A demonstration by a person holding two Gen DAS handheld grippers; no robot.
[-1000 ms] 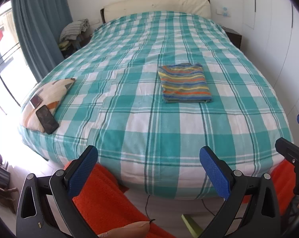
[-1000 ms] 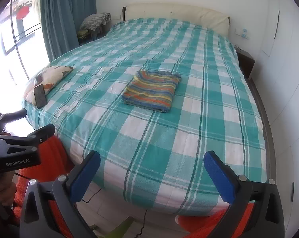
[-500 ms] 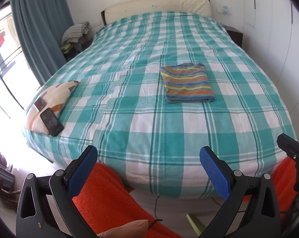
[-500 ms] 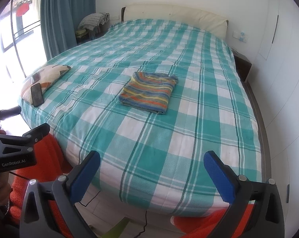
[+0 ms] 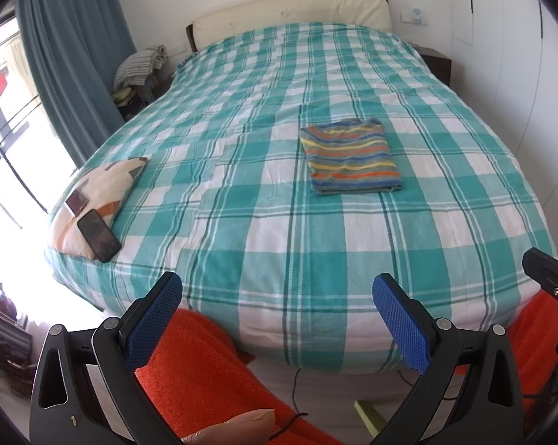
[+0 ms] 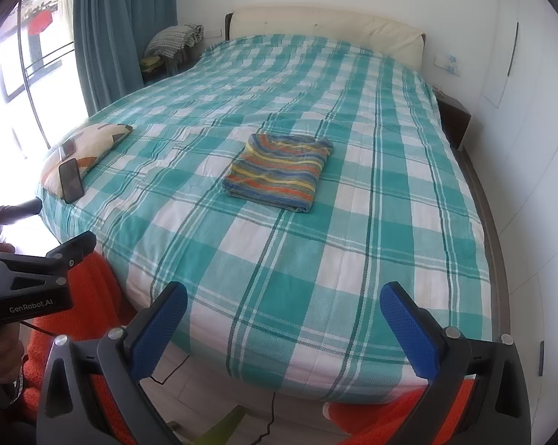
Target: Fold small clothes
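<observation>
A folded striped garment (image 5: 351, 159) in blue, yellow and orange lies flat on the teal checked bed (image 5: 271, 222), right of the middle; it also shows in the right wrist view (image 6: 279, 170). My left gripper (image 5: 277, 319) is open and empty, held off the foot of the bed, far from the garment. My right gripper (image 6: 282, 328) is open and empty too, beyond the bed's near edge. The left gripper's body (image 6: 30, 282) shows at the left of the right wrist view.
A patterned pillow (image 5: 97, 193) with a black phone (image 5: 99, 235) on it lies at the bed's left edge. Orange cloth (image 5: 190, 378) covers the person's legs below. A curtain (image 5: 75, 66) and window are at left, a white wardrobe (image 6: 531, 148) at right.
Both grippers have drawn back and risen a little from the bed, so more of the foot edge shows. The folded garment has not moved.
</observation>
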